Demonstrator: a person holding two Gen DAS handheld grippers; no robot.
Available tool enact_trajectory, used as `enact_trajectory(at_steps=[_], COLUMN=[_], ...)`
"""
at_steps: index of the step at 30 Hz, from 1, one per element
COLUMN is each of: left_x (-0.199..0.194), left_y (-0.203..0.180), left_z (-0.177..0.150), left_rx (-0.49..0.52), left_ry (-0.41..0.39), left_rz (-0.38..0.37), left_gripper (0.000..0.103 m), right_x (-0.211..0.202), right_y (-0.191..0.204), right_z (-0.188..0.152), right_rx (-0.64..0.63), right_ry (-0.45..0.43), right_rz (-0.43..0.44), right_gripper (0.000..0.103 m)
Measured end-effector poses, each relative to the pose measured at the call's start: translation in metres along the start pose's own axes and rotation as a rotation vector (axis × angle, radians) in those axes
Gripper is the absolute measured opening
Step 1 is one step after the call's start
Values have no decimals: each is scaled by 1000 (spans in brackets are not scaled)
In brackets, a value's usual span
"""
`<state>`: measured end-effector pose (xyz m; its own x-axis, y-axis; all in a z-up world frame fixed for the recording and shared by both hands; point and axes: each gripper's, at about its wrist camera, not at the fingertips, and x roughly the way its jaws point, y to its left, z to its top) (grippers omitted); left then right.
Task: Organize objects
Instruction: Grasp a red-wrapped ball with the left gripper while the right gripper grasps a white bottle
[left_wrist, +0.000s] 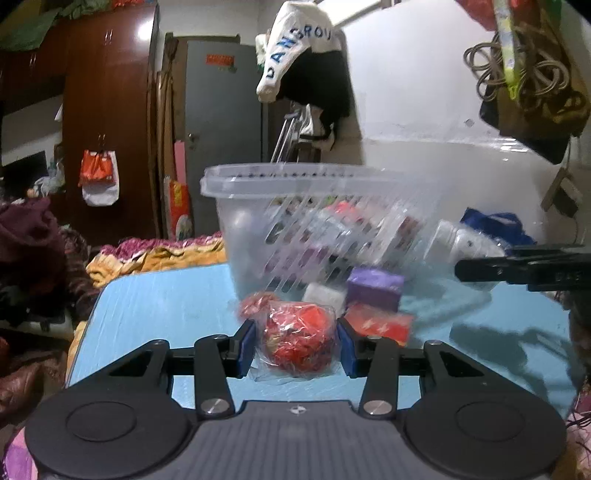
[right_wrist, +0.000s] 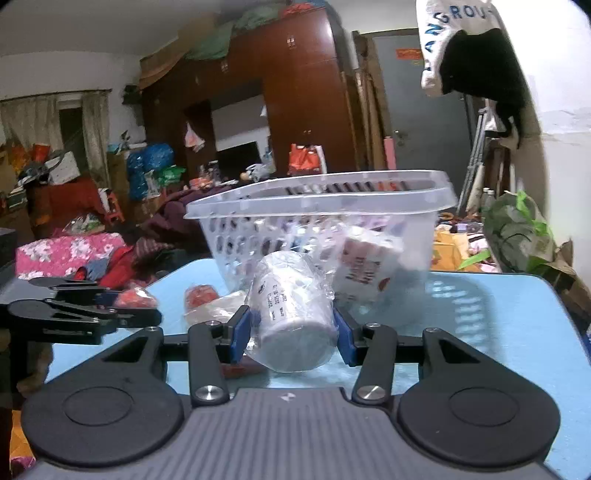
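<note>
While our left gripper (left_wrist: 296, 341) clamped the red wrapped bundle (left_wrist: 297, 338) and our right gripper (right_wrist: 291, 334) clamped the white wrapped cylinder (right_wrist: 291, 325), both sat just before the clear basket (right_wrist: 321, 206); bare blue table (right_wrist: 498, 325) lay open rightward to its edge.

The worktop (left_wrist: 155, 295) is pale blue, and the basket (left_wrist: 295, 206) on it is clear, colourless plastic with rows of slots. Each black claw has blue pads (left_wrist: 246, 341): the left claw (left_wrist: 295, 341) is closed on a red bundle (left_wrist: 295, 338) in clear wrap, the right claw (right_wrist: 291, 332) on a white tub (right_wrist: 291, 321) with dark print. At centre frame lie a purple box (left_wrist: 375, 286), a white packet (left_wrist: 325, 295) and a red packet (left_wrist: 384, 325).
</note>
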<state>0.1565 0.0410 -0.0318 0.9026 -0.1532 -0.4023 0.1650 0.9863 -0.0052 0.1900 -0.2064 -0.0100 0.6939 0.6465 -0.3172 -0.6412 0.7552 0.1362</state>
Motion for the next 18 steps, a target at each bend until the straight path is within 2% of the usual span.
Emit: enact_trajectory(at_steps=[18], left_x=[9], left_y=[-10], left_z=[-5], left_rx=[-33], left_ry=[13], left_rz=[-59], left_gripper=[49], right_x=[-4], right_y=[-11], right_z=[-4], right_rx=[13], right_ry=[-16], right_rz=[-58], right_gripper=[51])
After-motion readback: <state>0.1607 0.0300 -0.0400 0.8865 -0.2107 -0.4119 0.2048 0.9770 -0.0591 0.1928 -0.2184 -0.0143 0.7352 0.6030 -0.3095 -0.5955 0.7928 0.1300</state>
